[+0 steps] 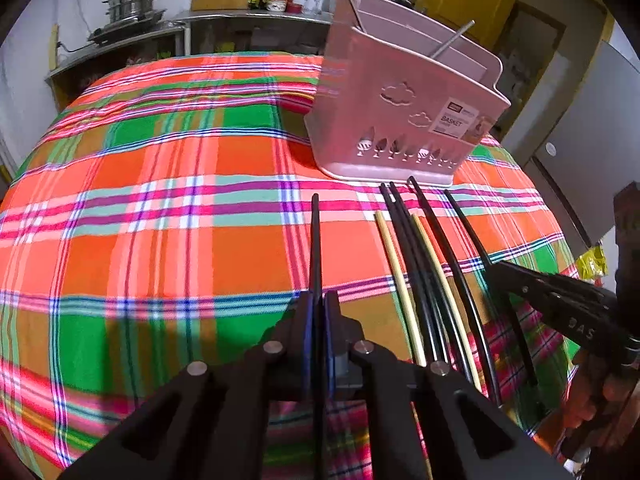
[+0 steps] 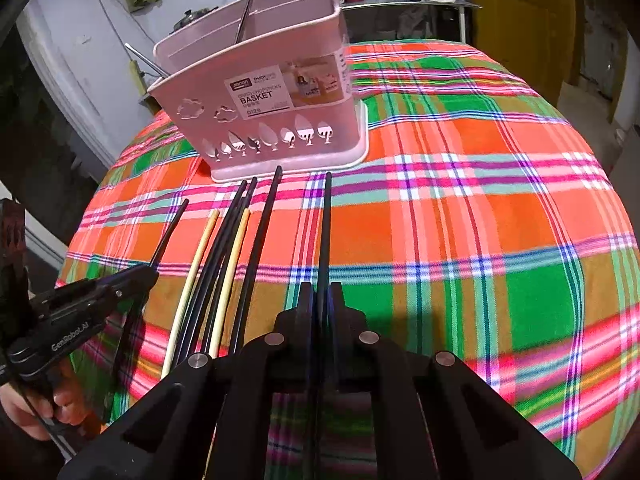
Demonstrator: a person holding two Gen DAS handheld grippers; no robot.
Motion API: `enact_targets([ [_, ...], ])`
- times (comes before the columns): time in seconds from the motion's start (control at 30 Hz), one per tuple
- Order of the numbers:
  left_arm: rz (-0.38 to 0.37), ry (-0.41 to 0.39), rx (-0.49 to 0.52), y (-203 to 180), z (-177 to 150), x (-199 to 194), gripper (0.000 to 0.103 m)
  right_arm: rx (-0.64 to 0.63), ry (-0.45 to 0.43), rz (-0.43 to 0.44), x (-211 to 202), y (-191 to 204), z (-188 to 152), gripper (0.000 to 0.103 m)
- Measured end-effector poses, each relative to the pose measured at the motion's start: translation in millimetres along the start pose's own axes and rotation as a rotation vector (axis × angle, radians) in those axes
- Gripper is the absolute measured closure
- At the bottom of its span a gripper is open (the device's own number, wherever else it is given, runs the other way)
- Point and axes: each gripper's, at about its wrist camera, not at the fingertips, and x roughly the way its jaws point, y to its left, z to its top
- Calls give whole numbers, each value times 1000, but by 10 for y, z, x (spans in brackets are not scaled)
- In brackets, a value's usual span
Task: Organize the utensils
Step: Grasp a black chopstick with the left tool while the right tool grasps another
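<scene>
Basket (image 2: 200, 120): one, pink. Metal utensils (image 2: 246, 8) standing in the basket: two.

In front of the basket, count of black chopsticks (image 2: 260, 240): five. Three of them lie on the table (image 2: 480, 240). One is clamped in the left gripper (image 1: 320, 300) and one in the right gripper (image 2: 322, 292). Grippers: two.

Pale chopsticks (image 2: 192, 272): two, both in front of the basket, lying among the three loose black ones.

Chopsticks in total: seven.
</scene>
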Motion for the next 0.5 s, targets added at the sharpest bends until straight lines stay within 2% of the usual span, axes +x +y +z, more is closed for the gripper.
enact_targets([
  [0.3,6,25,24,-33,162,111,95,-62,38,-39,131,77,189,96],
  [0.5,42,34,68,-105,195,142,95,-79,49,-45,186,100,254,97],
])
